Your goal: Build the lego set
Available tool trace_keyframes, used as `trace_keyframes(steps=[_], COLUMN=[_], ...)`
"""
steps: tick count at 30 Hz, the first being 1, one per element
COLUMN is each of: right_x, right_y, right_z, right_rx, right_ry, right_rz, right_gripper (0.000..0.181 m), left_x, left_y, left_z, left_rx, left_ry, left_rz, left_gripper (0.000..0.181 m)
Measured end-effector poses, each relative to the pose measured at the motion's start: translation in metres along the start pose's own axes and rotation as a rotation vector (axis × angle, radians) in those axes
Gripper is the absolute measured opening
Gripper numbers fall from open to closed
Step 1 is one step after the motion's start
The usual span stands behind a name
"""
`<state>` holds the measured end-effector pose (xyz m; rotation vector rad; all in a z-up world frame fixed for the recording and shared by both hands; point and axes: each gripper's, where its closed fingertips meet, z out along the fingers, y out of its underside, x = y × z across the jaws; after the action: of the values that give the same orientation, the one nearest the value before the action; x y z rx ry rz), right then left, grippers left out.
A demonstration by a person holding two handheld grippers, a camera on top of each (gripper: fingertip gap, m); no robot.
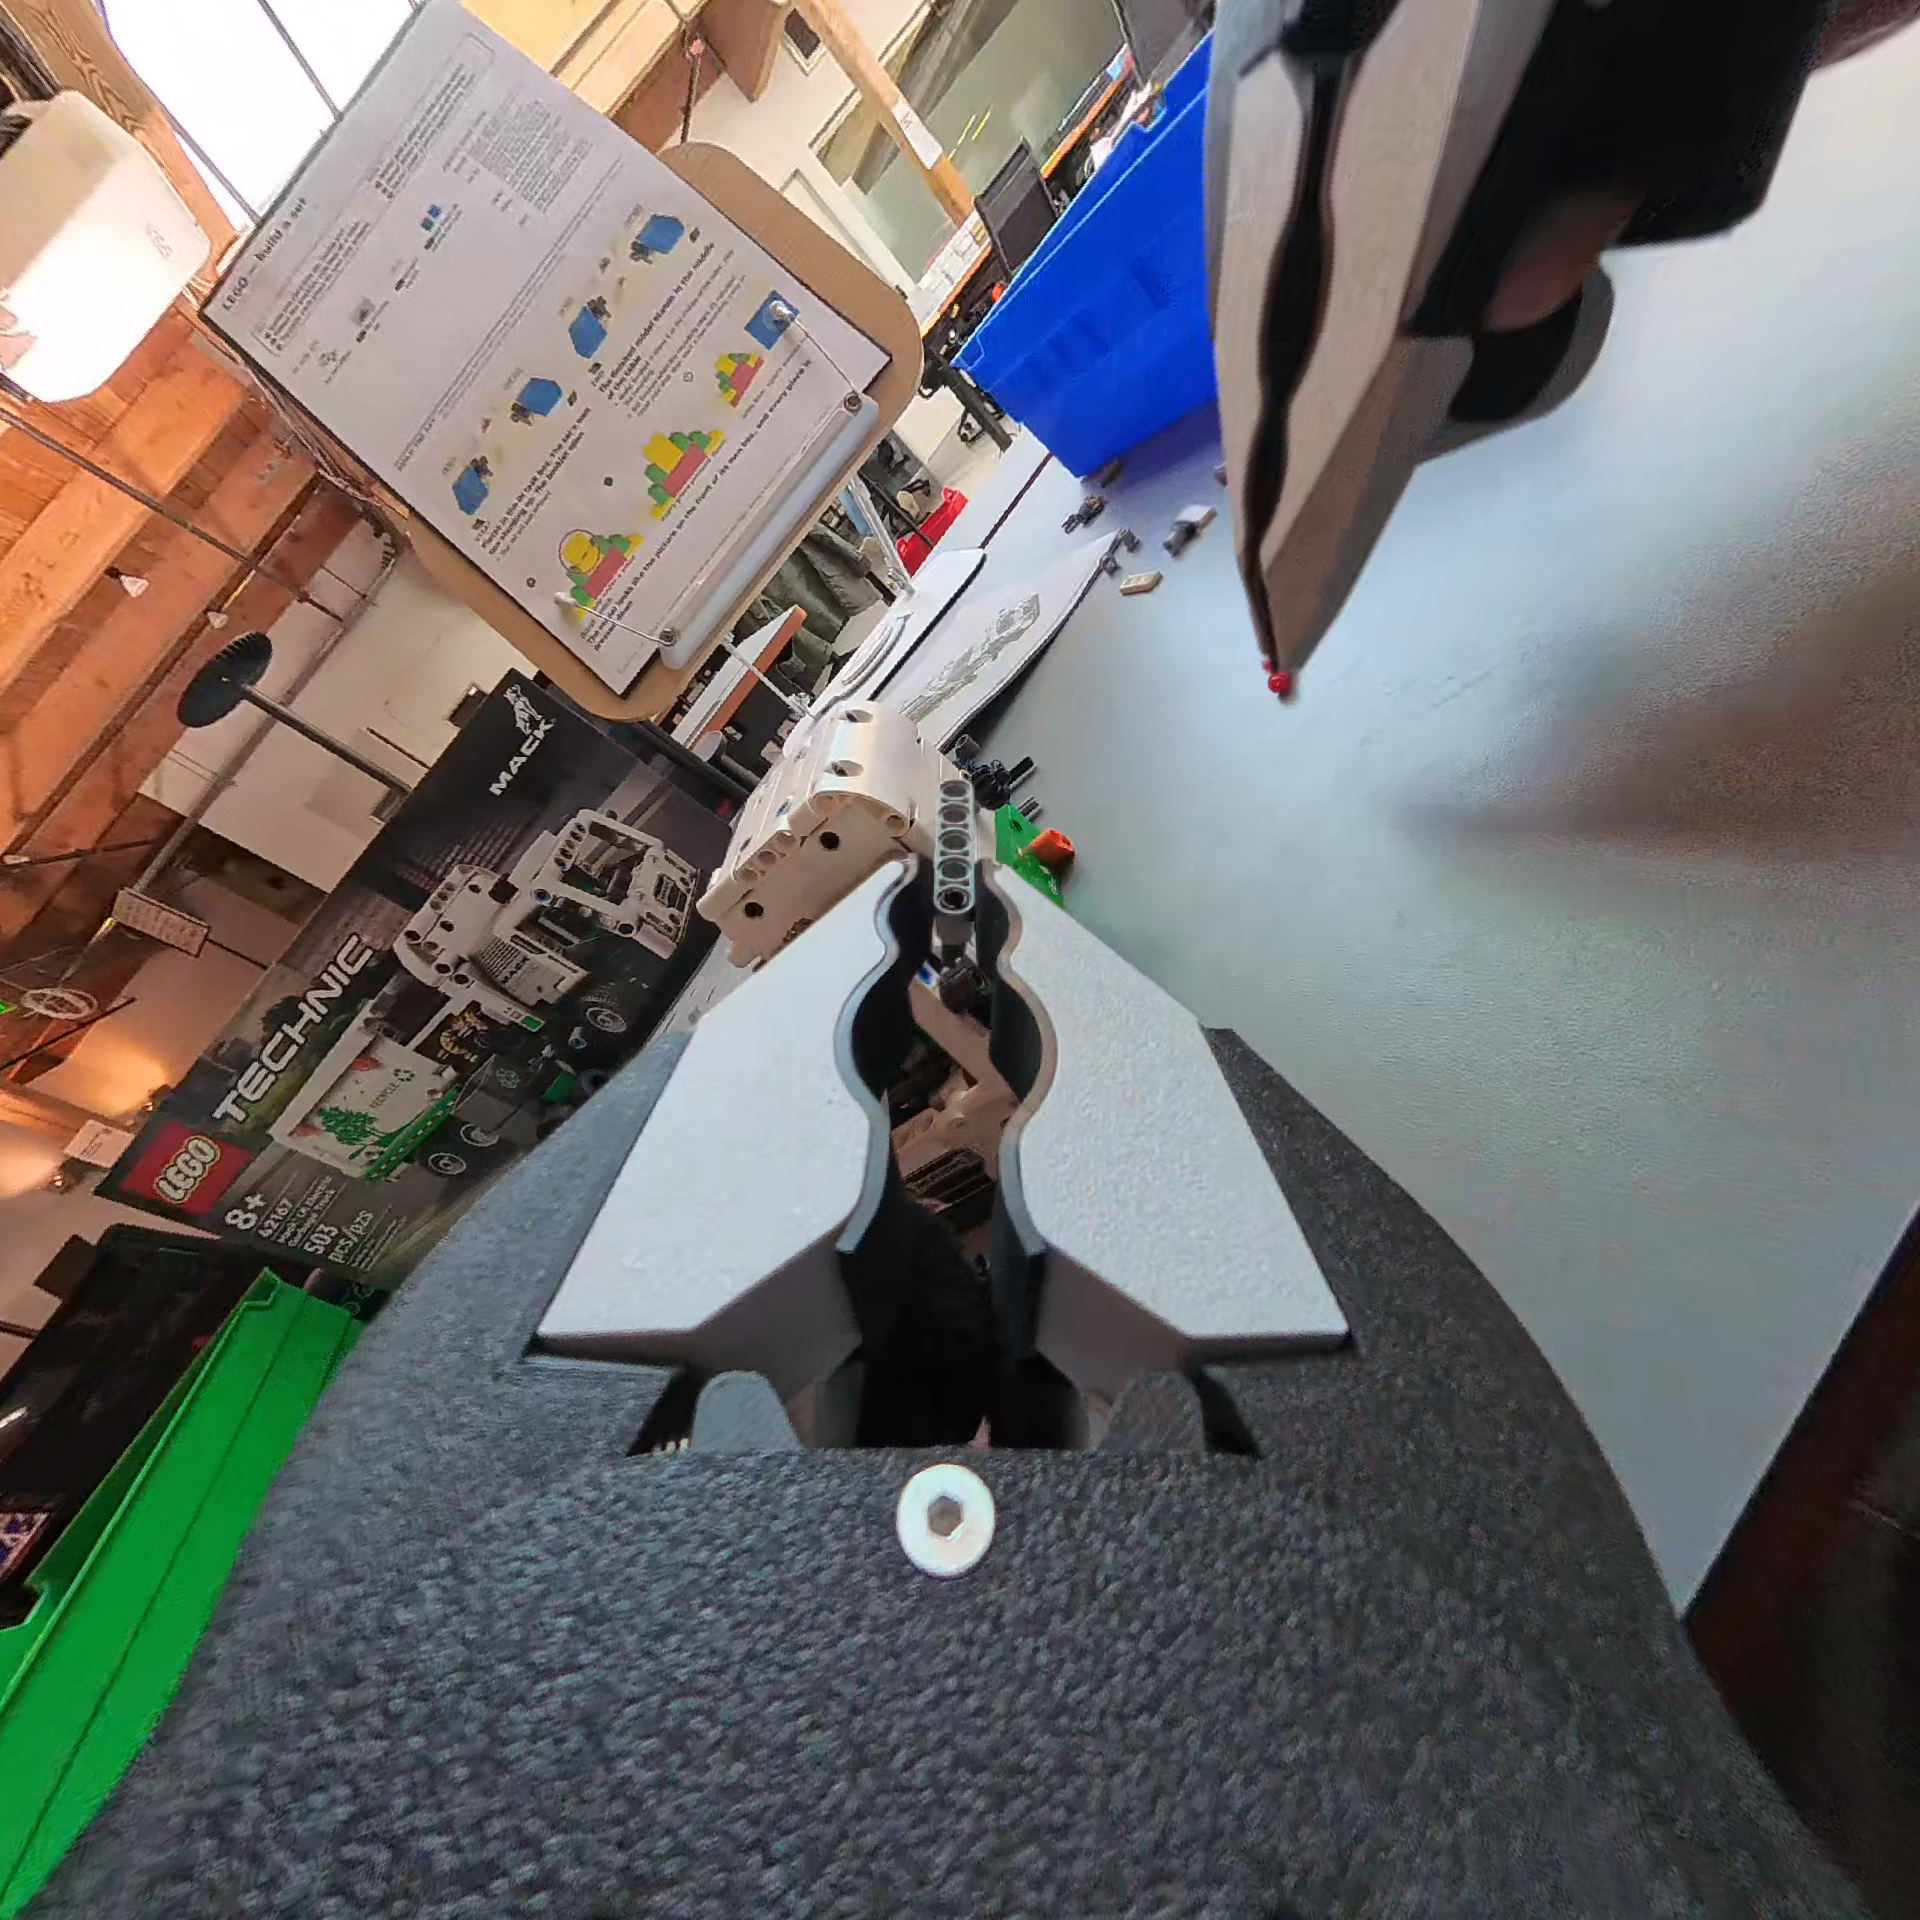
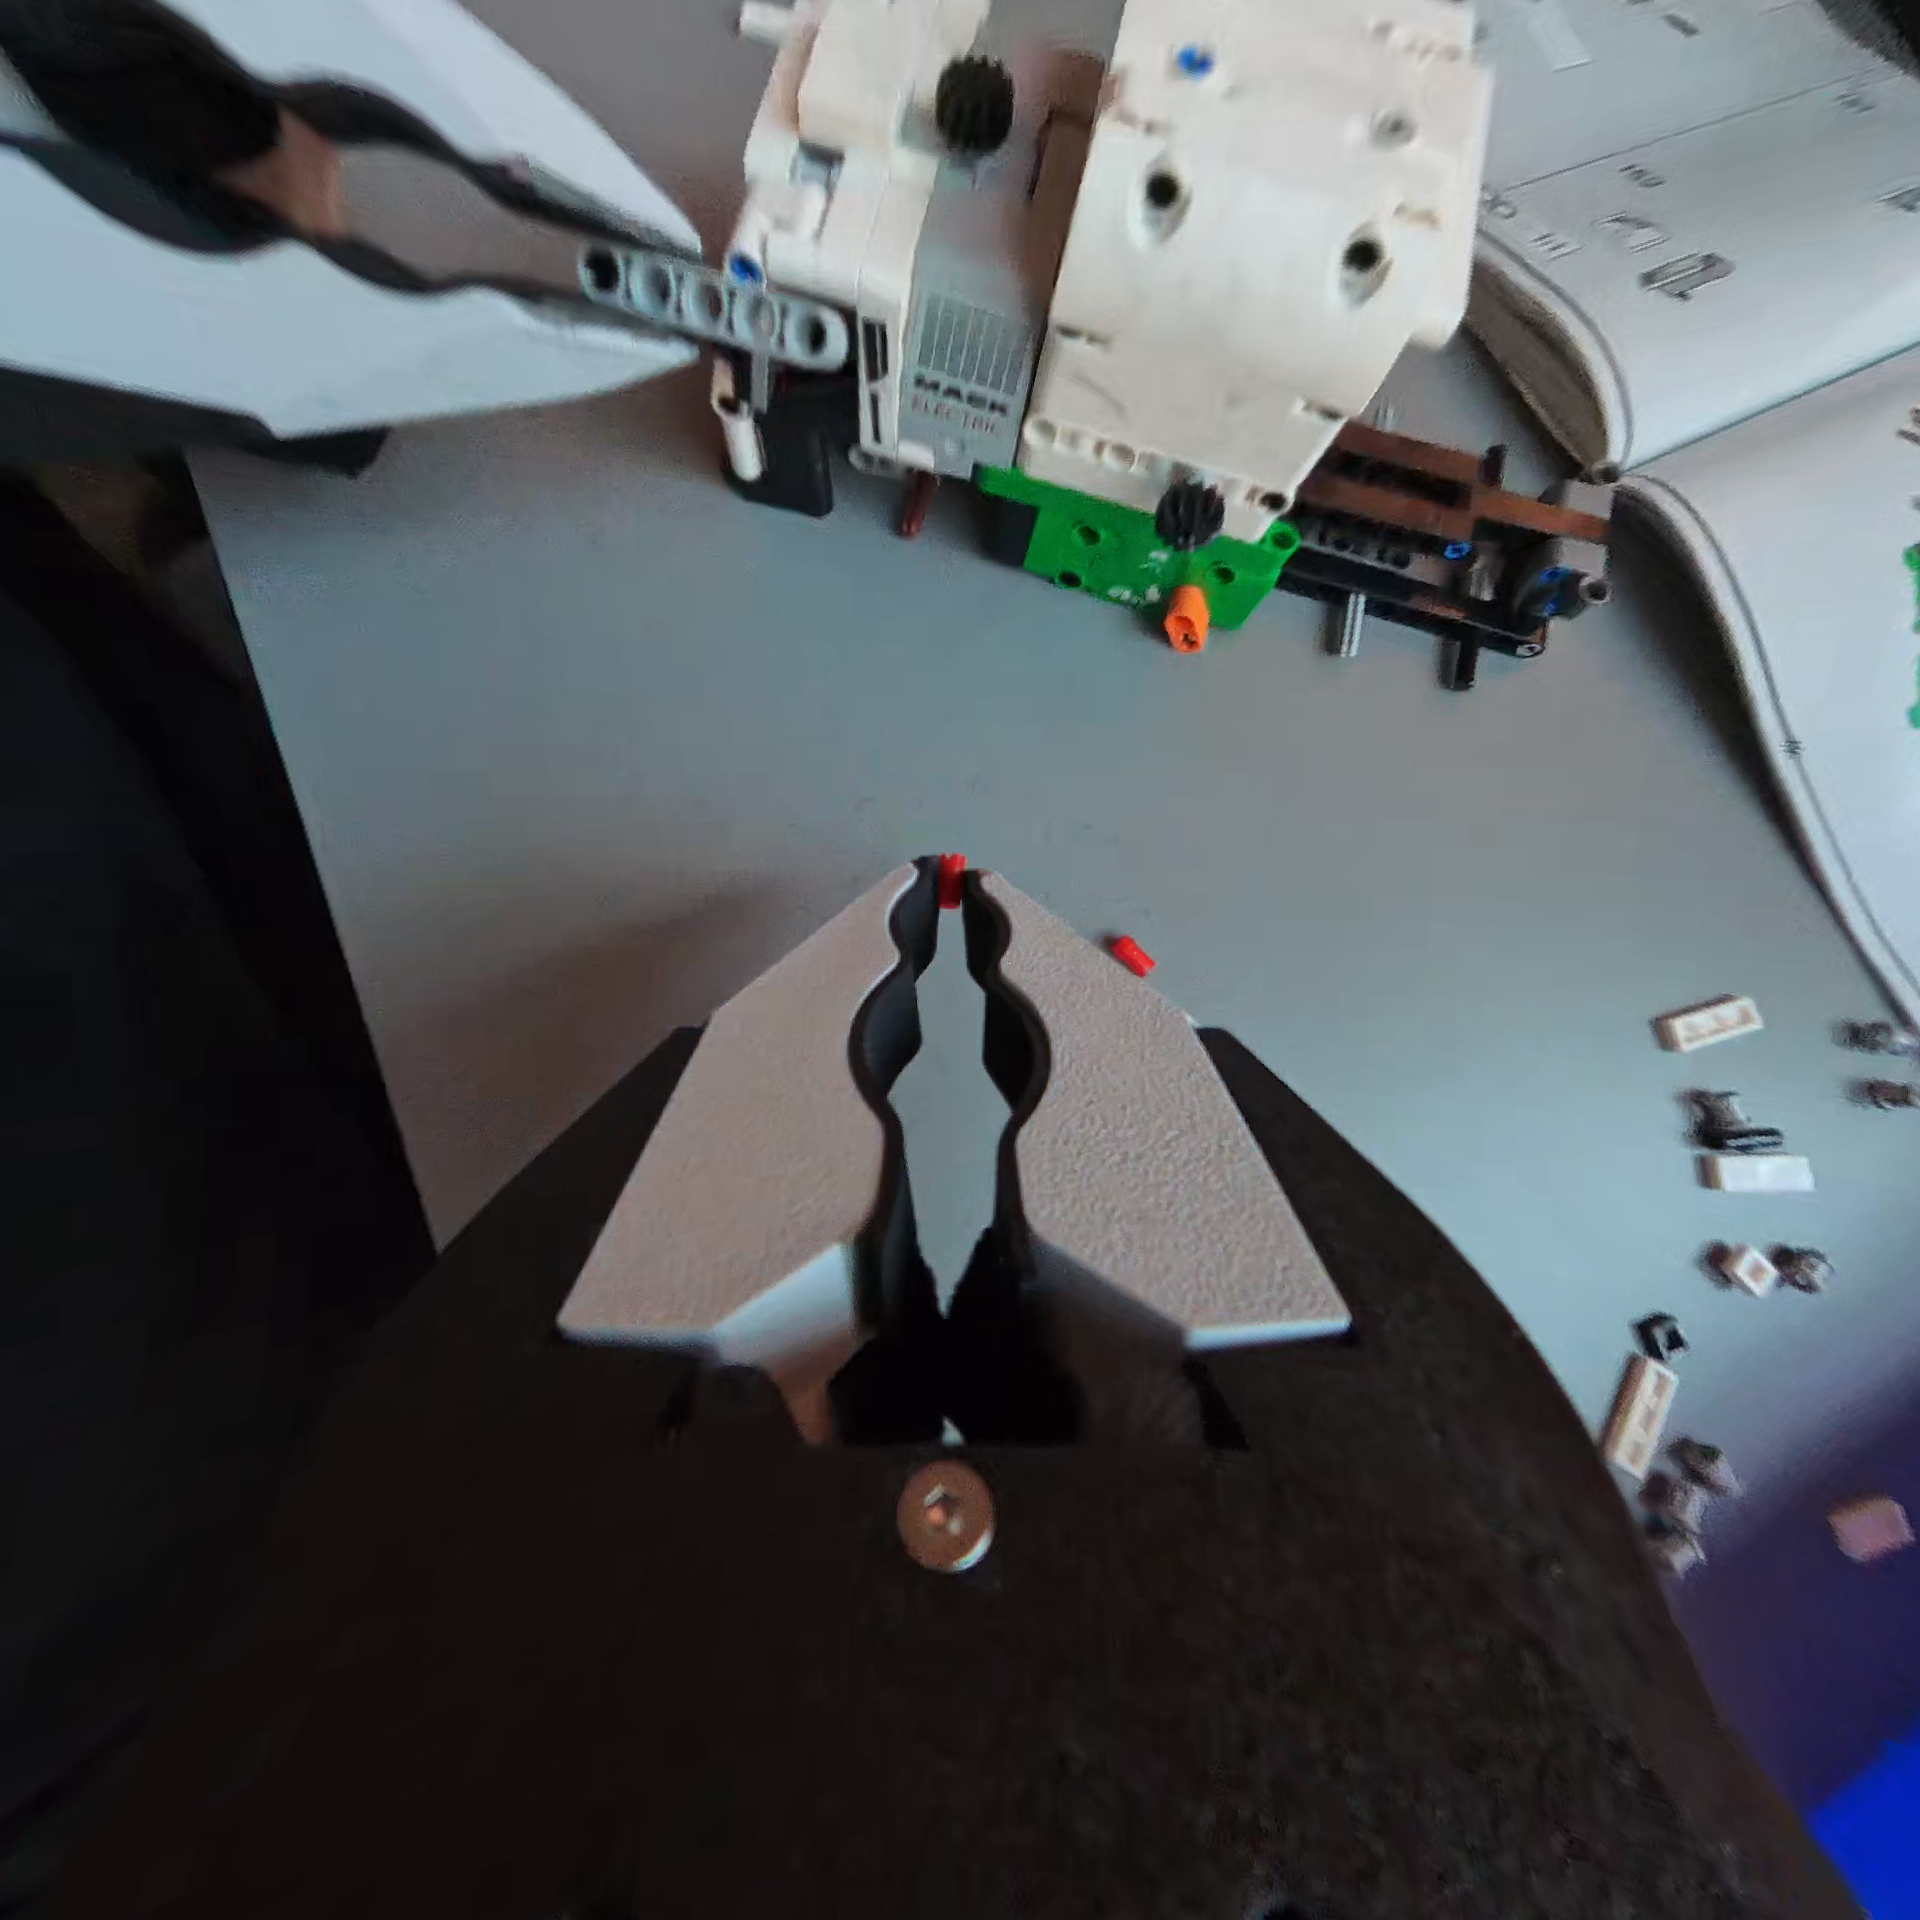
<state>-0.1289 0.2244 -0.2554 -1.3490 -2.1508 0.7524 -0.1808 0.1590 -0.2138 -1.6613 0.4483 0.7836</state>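
Workshop or lab space, not a home. Exposed timber beams and wood ceiling (image 1: 135, 436), big window (image 1: 239, 94) up high, rows of dark monitors (image 1: 1023, 213) on benches in the background. Grey table (image 1: 1507, 935) with a large blue storage bin (image 1: 1101, 301) and a green bin (image 1: 135, 1538) (both plastic). Printed instruction sheet (image 1: 540, 343) clipped on a board stand, boxed lego set (image 1: 416, 997) propped beside it, open manual (image 2: 1704, 260), loose pieces (image 2: 1725, 1174) scattered.
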Motion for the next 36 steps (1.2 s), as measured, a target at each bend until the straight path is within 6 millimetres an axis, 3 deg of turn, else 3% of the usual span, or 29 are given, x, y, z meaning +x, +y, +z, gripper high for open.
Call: trace_keyframes(steps=[3,10,15,21,29,36], right_x=[0.000,0.002,0.008,0.028,0.009,0.008], right_y=[0.010,0.020,0.022,0.027,0.030,0.025], right_z=[0.012,0.022,0.015,-0.005,0.010,0.018], right_rx=[0.019,0.019,0.042,0.074,0.021,0.055], right_ry=[-0.092,-0.108,-0.111,-0.007,0.068,0.102], right_rz=[0.045,0.027,0.064,0.119,0.082,0.234], right_gripper=[0.003,0.004,0.018,0.018,0.018,0.018], left_x=[0.000,0.002,0.004,0.008,0.011,0.012], left_y=[0.000,0.000,0.000,0.000,-0.001,-0.001], left_z=[0.000,0.000,0.000,0.000,0.000,-0.001], left_rx=[0.005,0.008,0.008,0.008,0.007,0.012], left_ry=[0.006,0.016,0.020,0.027,0.027,0.035], left_rz=[-0.007,-0.007,0.007,0.036,0.065,0.065], left_gripper=[0.006,0.006,0.006,0.006,0.006,0.006])
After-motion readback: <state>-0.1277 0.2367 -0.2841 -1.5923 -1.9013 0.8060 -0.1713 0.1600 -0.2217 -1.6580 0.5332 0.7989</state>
